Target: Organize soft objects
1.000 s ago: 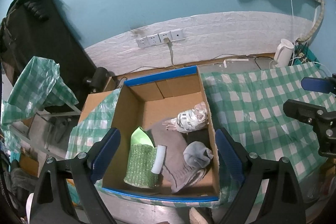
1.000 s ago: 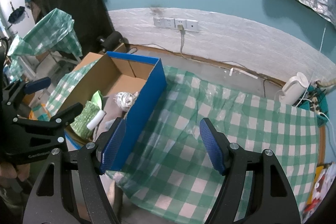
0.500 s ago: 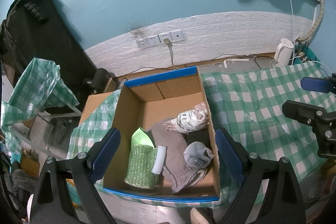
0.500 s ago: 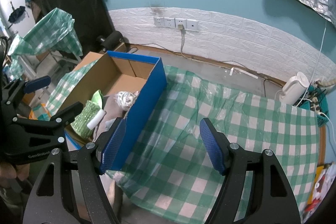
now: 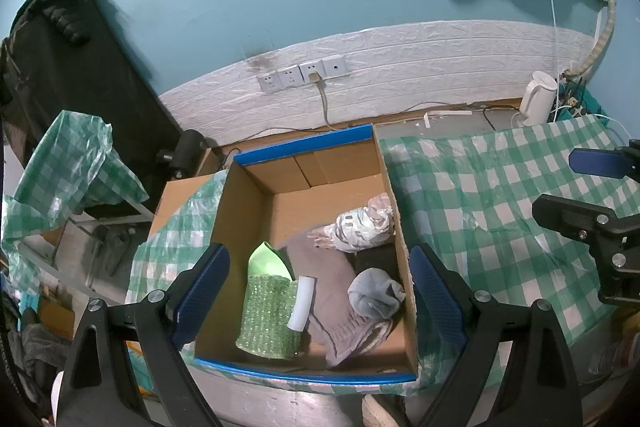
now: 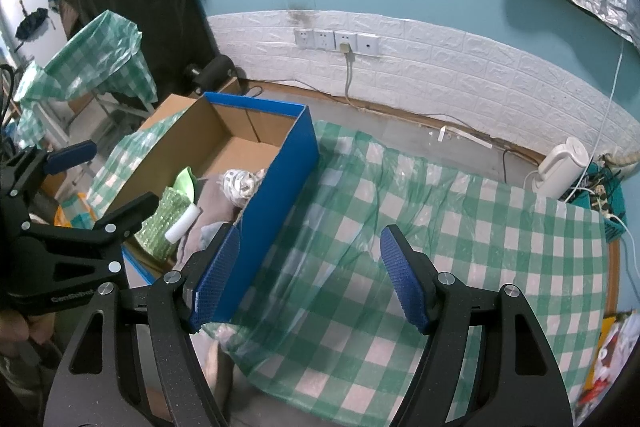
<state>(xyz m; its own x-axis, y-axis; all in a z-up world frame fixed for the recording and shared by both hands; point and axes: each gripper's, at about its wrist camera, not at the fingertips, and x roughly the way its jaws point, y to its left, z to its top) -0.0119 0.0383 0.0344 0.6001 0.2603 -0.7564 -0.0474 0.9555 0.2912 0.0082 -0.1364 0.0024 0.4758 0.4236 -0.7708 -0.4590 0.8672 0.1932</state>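
Note:
A cardboard box (image 5: 276,175) with blue-taped rims holds several soft things: a green knitted piece (image 5: 270,313) with a white roll (image 5: 302,303), a grey-brown cloth (image 5: 340,291), a balled grey sock (image 5: 374,293) and a white patterned bundle (image 5: 360,225). My left gripper (image 5: 318,295) hovers open above the box's near end, nothing between its blue pads. My right gripper (image 6: 310,281) stands open over the green checked cloth (image 6: 460,227), just right of the box's blue side (image 6: 276,211), and holds nothing. The box's contents (image 6: 236,183) show partly in the right wrist view.
The table under the checked cloth (image 5: 500,195) ends near the wall with sockets (image 5: 302,75) and a hanging cord. A white kettle (image 6: 562,167) stands at the far right. Another checked plastic sheet (image 5: 68,163) drapes over a rack on the left, by a dark coat (image 5: 60,39).

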